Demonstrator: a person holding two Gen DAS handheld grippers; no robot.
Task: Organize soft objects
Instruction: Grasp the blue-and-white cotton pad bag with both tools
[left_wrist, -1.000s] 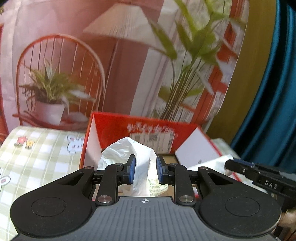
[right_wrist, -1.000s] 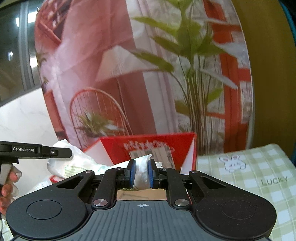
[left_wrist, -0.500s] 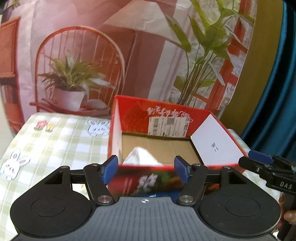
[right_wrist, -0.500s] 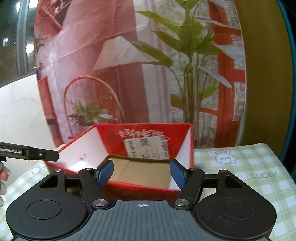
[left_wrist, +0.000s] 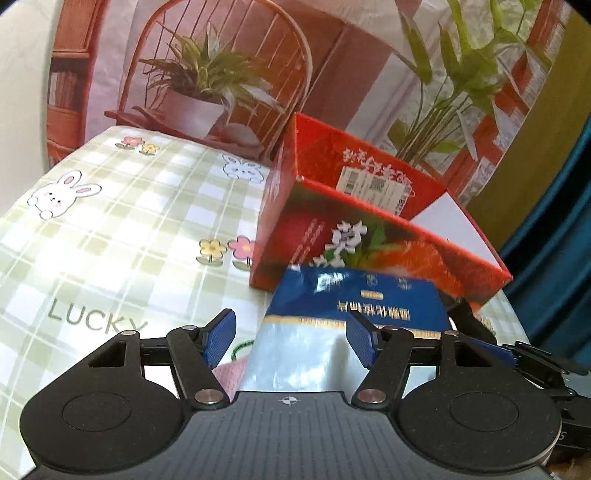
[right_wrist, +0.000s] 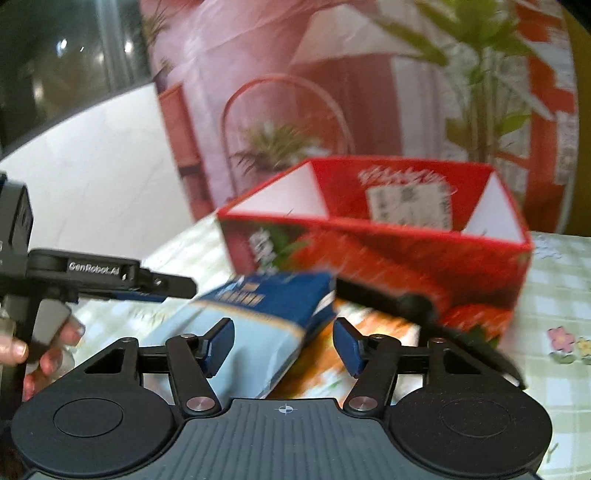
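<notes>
A blue and pale soft packet (left_wrist: 354, 306) lies on the checked cloth in front of the red cardboard box (left_wrist: 373, 236). It also shows in the right wrist view (right_wrist: 258, 317), before the box (right_wrist: 373, 254). My left gripper (left_wrist: 291, 341) is open and empty, just short of the packet's near end. My right gripper (right_wrist: 282, 347) is open and empty, with the packet's right edge between its fingers. An orange packet (right_wrist: 373, 332) lies under the blue one. The box's inside is hidden from here.
The green checked tablecloth (left_wrist: 110, 229) with rabbits and flowers spreads to the left of the box. A printed backdrop (left_wrist: 229, 74) stands behind the table. A black strap (right_wrist: 424, 310) lies by the box front. A pink item (left_wrist: 231, 373) lies under my left gripper.
Both grippers let go of the white bag over the box, opened, and dropped down and back to the blue packet in front of the box.
</notes>
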